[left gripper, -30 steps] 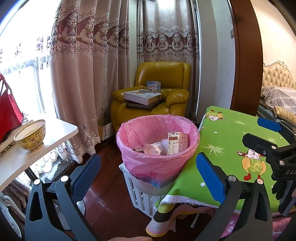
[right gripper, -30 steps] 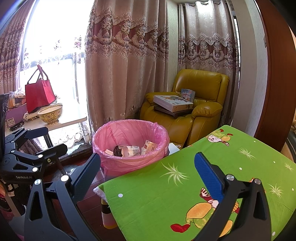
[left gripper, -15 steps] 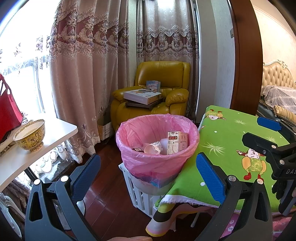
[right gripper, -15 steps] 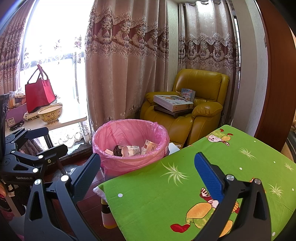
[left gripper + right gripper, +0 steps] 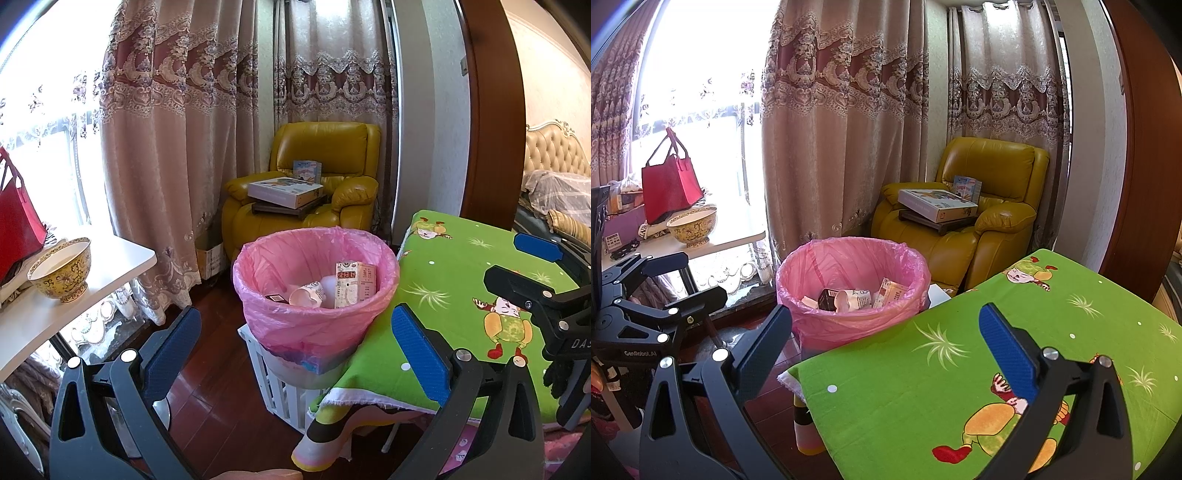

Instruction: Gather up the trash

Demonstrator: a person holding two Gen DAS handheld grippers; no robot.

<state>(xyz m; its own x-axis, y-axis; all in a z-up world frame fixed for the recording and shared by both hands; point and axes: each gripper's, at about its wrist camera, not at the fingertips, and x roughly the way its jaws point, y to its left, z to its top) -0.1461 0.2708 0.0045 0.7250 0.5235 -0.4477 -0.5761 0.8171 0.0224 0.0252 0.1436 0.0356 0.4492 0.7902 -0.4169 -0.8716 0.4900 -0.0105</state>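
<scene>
Change: basically nothing, both views match the shots from a second ago, grippers haven't budged.
Left gripper (image 5: pixel 295 343): jaws spread wide, holding nothing, hanging over the floor in front of the bin.
Right gripper (image 5: pixel 882 339): same deal, wide open and empty, above the green tablecloth (image 5: pixel 960 369).
Trash: a box (image 5: pixel 354 284), a cup (image 5: pixel 306 295) and a dark carton (image 5: pixel 829 299) sit inside the pink-bagged bin (image 5: pixel 314 325), just beside the table edge.
Around: bowl (image 5: pixel 61 269) on a white side table (image 5: pixel 110 266), red bag (image 5: pixel 670 184), yellow armchair (image 5: pixel 321 192) with boxes on it.
Hard to see: bin bottom is hidden by its rim.
</scene>
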